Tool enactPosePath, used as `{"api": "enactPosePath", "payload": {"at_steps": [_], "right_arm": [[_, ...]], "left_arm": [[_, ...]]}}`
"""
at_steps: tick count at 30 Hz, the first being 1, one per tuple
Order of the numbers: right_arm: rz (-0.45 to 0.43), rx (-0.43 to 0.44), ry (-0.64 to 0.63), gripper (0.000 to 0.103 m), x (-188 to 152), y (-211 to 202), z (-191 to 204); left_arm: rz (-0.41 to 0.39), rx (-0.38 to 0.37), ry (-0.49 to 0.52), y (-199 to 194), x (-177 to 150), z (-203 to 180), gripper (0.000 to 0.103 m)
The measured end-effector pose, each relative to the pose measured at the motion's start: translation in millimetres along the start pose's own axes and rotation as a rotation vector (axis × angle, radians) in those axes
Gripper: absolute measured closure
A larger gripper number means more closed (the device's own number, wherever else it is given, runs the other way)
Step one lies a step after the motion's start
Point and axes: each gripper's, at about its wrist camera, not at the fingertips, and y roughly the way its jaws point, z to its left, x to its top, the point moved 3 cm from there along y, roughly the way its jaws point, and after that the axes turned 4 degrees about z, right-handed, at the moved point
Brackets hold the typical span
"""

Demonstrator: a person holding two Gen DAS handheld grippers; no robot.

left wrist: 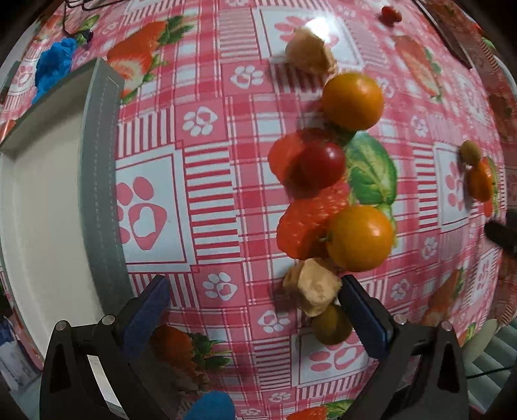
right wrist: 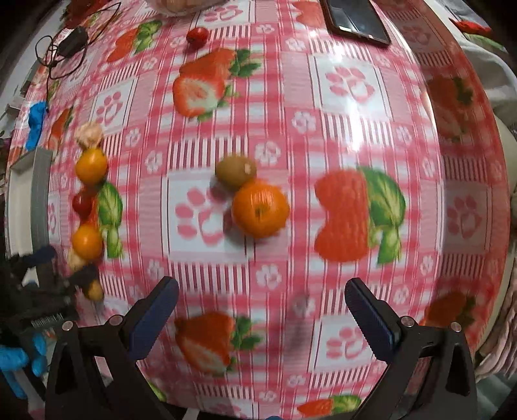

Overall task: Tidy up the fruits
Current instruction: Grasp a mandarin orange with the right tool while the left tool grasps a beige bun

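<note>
A row of small fruits lies on the strawberry-print tablecloth: a tan lumpy piece [left wrist: 310,51], an orange fruit [left wrist: 352,100], a red cherry tomato [left wrist: 318,168], a second orange fruit [left wrist: 360,237], another tan piece [left wrist: 315,287] and a green fruit [left wrist: 331,324]. My left gripper [left wrist: 255,290] is open and empty, its right pad [left wrist: 362,316] touching the last two. In the right wrist view my right gripper [right wrist: 261,287] is open and empty over the cloth, short of a kiwi [right wrist: 236,171] and a mandarin [right wrist: 260,211] that touch each other. The same row [right wrist: 86,240] runs down that view's left side.
A white tray with a grey rim [left wrist: 100,177] sits left of the row, also seen as the tray [right wrist: 40,194]. A lone red fruit [right wrist: 197,35], a phone [right wrist: 358,19] and a charger with its cable [right wrist: 71,42] lie at the far side. A blue glove [right wrist: 35,122] lies behind the tray.
</note>
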Motion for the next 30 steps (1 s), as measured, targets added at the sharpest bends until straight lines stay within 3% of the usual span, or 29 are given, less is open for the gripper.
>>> {"api": "enactPosePath", "payload": {"at_steps": [7,10,12,13,15,16,18,20,22,30], "right_arm": [[-0.013,-0.014,-0.040,0.000,37.4,12.1,1.1],[-0.011,-0.018,-0.040,0.000,48.0,18.3,-0.7],[-0.010,-0.010,-0.043,0.026,50.3,23.1,-0.3],[-0.010,-0.012,-0.041,0.026,48.3,25.5,0.6],[-0.020,-0.005,-0.036,0.034,48.2,26.9,1.9],[-0.025,-0.012,-0.033,0.039,48.4,26.0,1.0],[-0.039,-0.013,-0.031,0.062,49.8,22.2,9.0],[-0.039,0.020,-0.024,0.063,48.0,18.2,5.4],[-0.032,0.047,-0.019,0.063,45.9,15.5,0.7],[-0.050,0.091,-0.033,0.063,15.8,-5.5,-3.6]], "left_arm": [[-0.027,-0.002,-0.013,4.4,-0.6,-3.4,0.000],[0.021,-0.004,-0.029,8.7,-2.9,-9.6,0.000],[0.040,-0.005,-0.041,7.7,-1.9,-12.4,0.000],[0.041,-0.007,-0.044,7.7,-1.9,-13.0,0.001],[0.029,-0.008,-0.042,5.9,0.4,-13.9,0.006],[0.015,-0.005,-0.040,2.0,-0.3,-16.5,0.014],[-0.014,-0.002,-0.027,-5.3,-1.2,-23.6,0.030],[-0.034,-0.002,-0.008,-11.4,-0.8,-29.2,0.062],[-0.040,-0.015,0.003,-14.0,-0.5,-32.5,0.075],[-0.064,-0.098,-0.002,-29.9,-20.5,-29.1,0.075]]}}
